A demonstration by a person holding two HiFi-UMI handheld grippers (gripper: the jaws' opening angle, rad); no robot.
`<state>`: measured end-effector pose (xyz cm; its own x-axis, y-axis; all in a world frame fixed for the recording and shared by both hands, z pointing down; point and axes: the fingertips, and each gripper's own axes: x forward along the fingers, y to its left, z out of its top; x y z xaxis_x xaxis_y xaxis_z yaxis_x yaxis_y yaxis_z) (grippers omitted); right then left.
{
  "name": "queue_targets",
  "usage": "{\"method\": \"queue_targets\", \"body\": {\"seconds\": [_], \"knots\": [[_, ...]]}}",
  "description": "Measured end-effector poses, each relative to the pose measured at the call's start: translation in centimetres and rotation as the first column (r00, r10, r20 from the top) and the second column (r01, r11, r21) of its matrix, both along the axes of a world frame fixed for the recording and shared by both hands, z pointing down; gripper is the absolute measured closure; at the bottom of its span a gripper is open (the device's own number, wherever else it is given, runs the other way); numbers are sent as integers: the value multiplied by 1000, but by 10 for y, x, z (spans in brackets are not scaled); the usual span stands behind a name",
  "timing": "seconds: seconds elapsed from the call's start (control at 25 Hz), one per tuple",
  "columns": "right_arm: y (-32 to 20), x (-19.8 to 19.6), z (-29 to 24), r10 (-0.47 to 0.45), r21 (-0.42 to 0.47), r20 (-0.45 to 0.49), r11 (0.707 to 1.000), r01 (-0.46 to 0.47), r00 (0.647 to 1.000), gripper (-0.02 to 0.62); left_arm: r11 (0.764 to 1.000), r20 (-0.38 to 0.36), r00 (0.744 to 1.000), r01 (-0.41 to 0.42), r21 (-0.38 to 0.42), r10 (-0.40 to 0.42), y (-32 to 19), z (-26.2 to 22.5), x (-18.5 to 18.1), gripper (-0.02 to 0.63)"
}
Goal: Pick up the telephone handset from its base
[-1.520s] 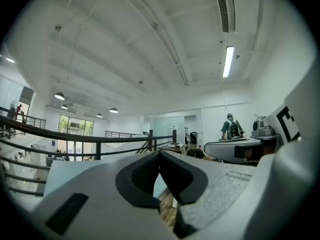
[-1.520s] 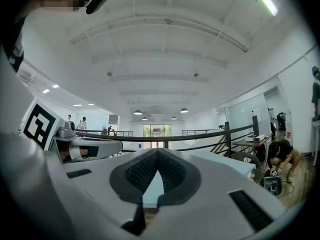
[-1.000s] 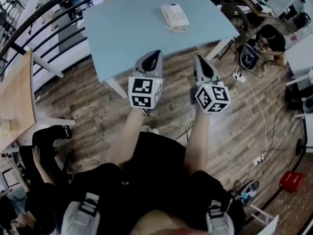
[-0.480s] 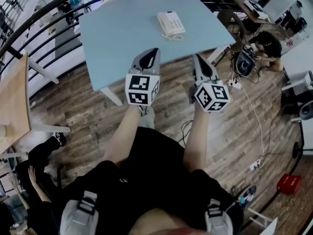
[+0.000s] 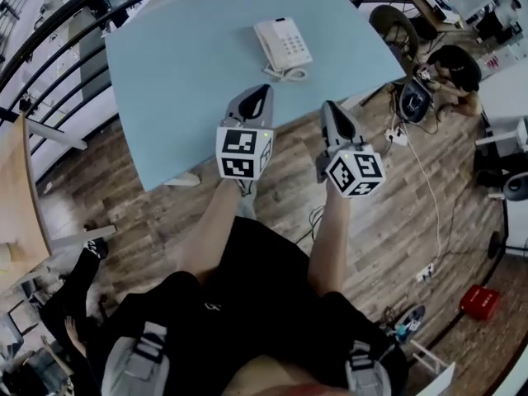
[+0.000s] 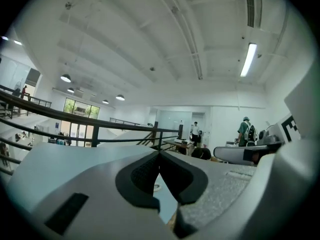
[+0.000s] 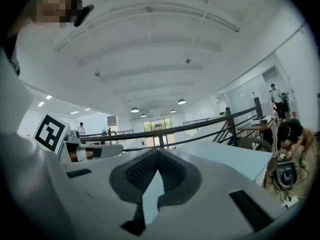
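Note:
A white telephone (image 5: 283, 46) lies near the far right of the light blue table (image 5: 190, 73), its handset (image 5: 267, 48) resting on the base's left side and a coiled cord (image 5: 295, 74) in front of it. Both grippers are held level in front of me, short of the phone. My left gripper (image 5: 262, 90) reaches over the table's near edge; its jaws meet at the tip (image 6: 159, 154), shut on nothing. My right gripper (image 5: 327, 106) is beside it at the table's edge, over the wooden floor, and its jaws (image 7: 158, 152) are likewise shut and empty.
A black railing (image 5: 49, 23) curves behind the table. A person (image 5: 455, 64) crouches at the right beside equipment, with cables (image 5: 429, 180) across the floor. A wooden table (image 5: 16, 213) stands at the left, a red box (image 5: 480, 302) at the lower right.
Both grippers have advanced toward the table. The table and telephone now lie closer, and the left gripper's tip has come over the table's near edge. Both stay shut.

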<state>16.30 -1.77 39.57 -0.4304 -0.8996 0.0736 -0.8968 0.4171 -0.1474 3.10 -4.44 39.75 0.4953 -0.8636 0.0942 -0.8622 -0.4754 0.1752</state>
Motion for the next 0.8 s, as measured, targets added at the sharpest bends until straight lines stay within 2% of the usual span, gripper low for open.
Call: {"method": "queue_targets", "body": {"seconds": [0.24,0.44,0.64,0.8], "knots": [[-110,-9,19,-24,-73,-39,997,21,999,600,996,-10,999,34,-80,-35,-113,24,-12,606],[-193,-46,24,-74,-75,-37,995,71,997,600,992,-11,998,61,-110,-62,-185,40,-36,606],[-228,-61,50,-109,-128,-52,987,102,993,600,984,-11,998,58,-169,-61,-227,70,-35,606],[-245,-33,67,-59,-177,-33,983,52,998,600,978,-3,999,47,-204,-49,-242,87,-24,606]]}}
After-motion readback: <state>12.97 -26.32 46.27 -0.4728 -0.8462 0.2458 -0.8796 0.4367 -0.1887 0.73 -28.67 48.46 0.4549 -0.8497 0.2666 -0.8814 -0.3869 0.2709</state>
